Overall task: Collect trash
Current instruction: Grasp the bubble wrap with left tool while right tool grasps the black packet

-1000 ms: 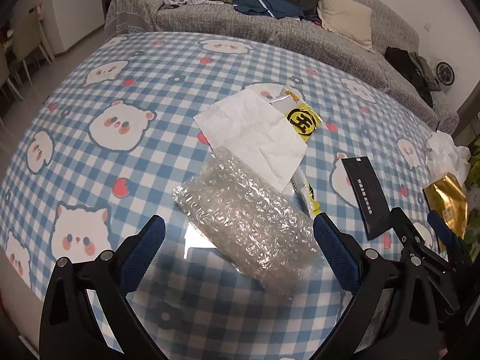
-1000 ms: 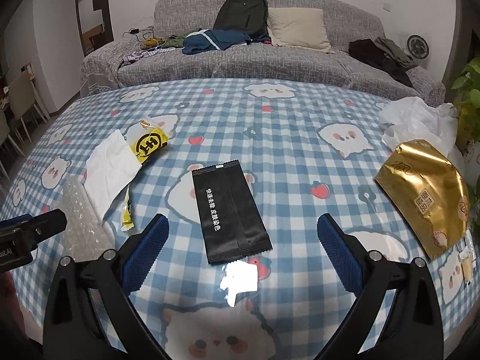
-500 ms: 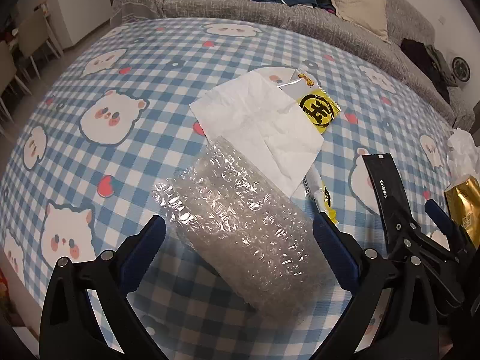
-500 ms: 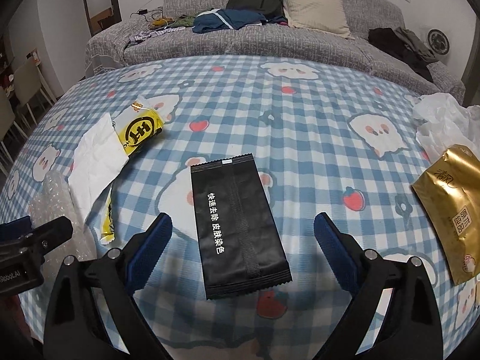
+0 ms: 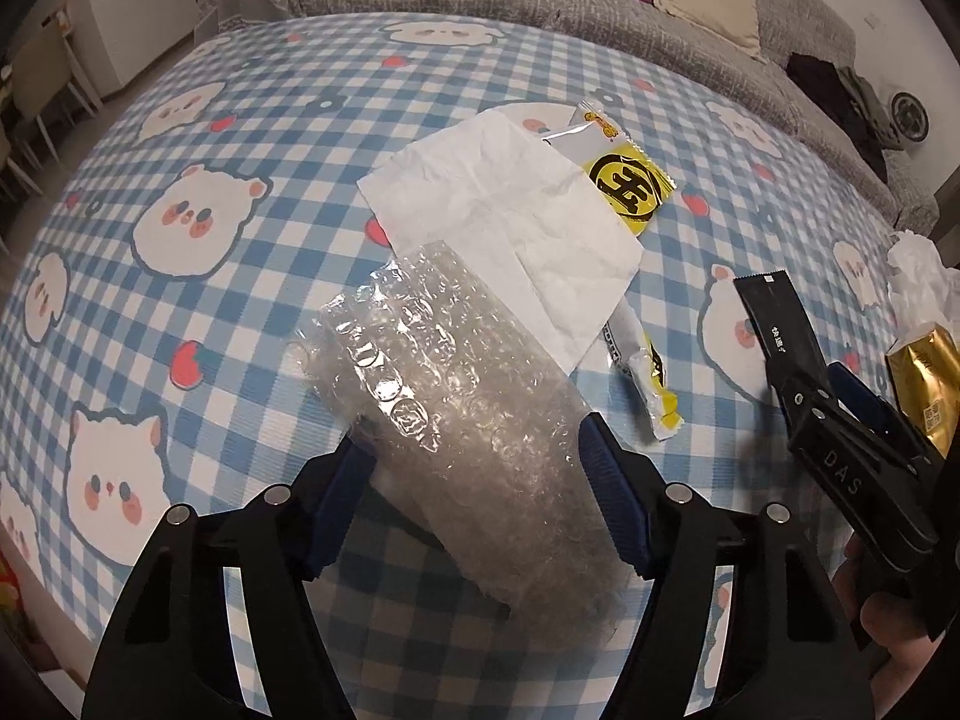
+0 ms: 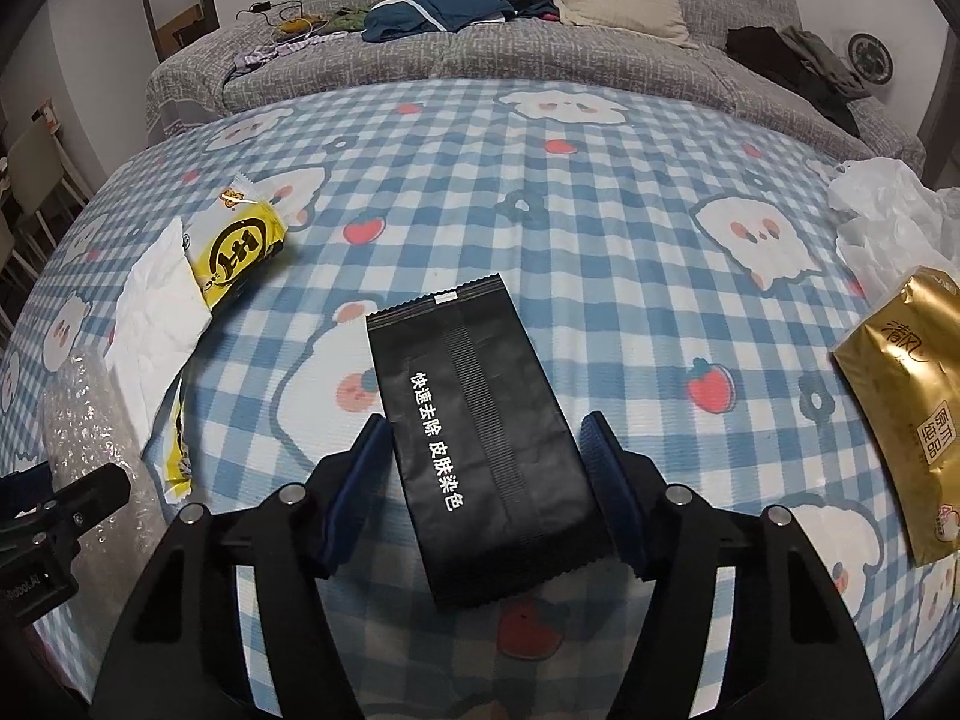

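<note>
A clear bubble-wrap pouch lies on the checked tablecloth. My left gripper straddles its near half; the jaws are closing, with the blue pads right at the pouch's two edges. A black sachet with white lettering lies flat between the pads of my right gripper, whose jaws are also closing, the pads just beside its long edges. A white paper napkin overlaps the pouch's far end and a yellow snack wrapper. A torn yellow strip lies beside the pouch.
A gold tissue pack and a crumpled white plastic bag sit at the table's right edge. A grey sofa with clothes, a backpack and a cushion runs behind the table. Chairs stand at far left.
Both grippers have come down closer to the table and their jaws have narrowed, the left around the bubble-wrap pouch, the right around the black sachet.
</note>
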`<action>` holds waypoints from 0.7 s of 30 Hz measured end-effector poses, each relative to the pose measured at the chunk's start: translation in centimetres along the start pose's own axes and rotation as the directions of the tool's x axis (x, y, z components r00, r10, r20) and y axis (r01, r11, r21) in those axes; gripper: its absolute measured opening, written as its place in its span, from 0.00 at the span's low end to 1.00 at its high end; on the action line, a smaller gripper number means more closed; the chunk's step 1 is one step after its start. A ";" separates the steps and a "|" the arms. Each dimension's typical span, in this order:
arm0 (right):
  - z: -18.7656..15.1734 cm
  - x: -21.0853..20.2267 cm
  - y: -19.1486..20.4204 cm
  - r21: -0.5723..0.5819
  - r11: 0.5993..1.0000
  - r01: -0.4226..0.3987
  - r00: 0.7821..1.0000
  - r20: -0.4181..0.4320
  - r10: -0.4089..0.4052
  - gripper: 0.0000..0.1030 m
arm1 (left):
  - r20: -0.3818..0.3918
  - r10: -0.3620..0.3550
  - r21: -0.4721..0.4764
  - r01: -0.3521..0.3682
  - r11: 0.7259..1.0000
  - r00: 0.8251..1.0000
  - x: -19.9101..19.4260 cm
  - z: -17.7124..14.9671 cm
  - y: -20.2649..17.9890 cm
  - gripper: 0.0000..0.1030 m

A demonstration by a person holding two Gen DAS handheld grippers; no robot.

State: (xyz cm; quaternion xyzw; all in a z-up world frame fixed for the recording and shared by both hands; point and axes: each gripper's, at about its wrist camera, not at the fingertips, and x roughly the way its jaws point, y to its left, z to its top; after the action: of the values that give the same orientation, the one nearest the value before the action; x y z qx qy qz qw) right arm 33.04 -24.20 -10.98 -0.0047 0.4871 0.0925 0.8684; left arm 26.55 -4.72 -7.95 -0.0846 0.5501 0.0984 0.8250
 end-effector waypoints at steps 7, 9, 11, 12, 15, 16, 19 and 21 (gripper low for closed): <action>0.0 -0.3 0.0 -0.009 1.000 -0.007 1.000 0.004 0.007 0.32 | 0.005 -0.011 0.002 0.011 1.000 1.000 -0.4 -0.1 0.4 0.46; 0.1 -0.4 -0.1 0.001 1.000 -0.014 1.000 -0.003 0.014 0.27 | 0.009 -0.015 0.009 0.015 1.000 1.000 -0.4 -0.2 0.5 0.44; 0.0 -0.4 -0.1 0.001 1.000 -0.014 1.000 -0.002 0.014 0.24 | 0.012 -0.018 0.010 0.018 1.000 1.000 -0.4 -0.2 0.5 0.43; 0.1 -0.4 -0.1 0.005 1.000 -0.015 1.000 -0.003 0.015 0.22 | 0.013 -0.019 0.009 0.019 1.000 1.000 -0.4 -0.2 0.6 0.41; 0.0 -0.7 -0.2 0.016 1.000 -0.018 1.000 -0.006 0.018 0.15 | 0.015 -0.031 0.004 0.031 1.000 0.999 -0.6 -0.2 0.8 0.36; 0.0 -0.8 -0.3 0.023 0.999 -0.024 1.000 -0.010 0.024 0.14 | 0.016 -0.036 0.003 0.036 0.999 0.999 -0.6 -0.2 0.8 0.35; 0.0 -1.1 -0.3 0.028 0.999 -0.034 0.999 -0.019 0.035 0.13 | 0.020 -0.044 0.007 0.044 0.999 0.999 -0.7 -0.3 0.9 0.33; -0.1 -1.3 -0.1 0.022 0.999 -0.026 0.999 -0.023 0.026 0.13 | 0.021 -0.051 0.008 0.051 0.999 0.998 -0.9 -0.3 1.0 0.32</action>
State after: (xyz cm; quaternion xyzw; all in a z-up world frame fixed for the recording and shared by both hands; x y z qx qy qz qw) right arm 32.25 -24.54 -9.93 0.0100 0.4982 0.0985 0.8614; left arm 25.65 -3.86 -7.32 -0.0946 0.5393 0.0762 0.8333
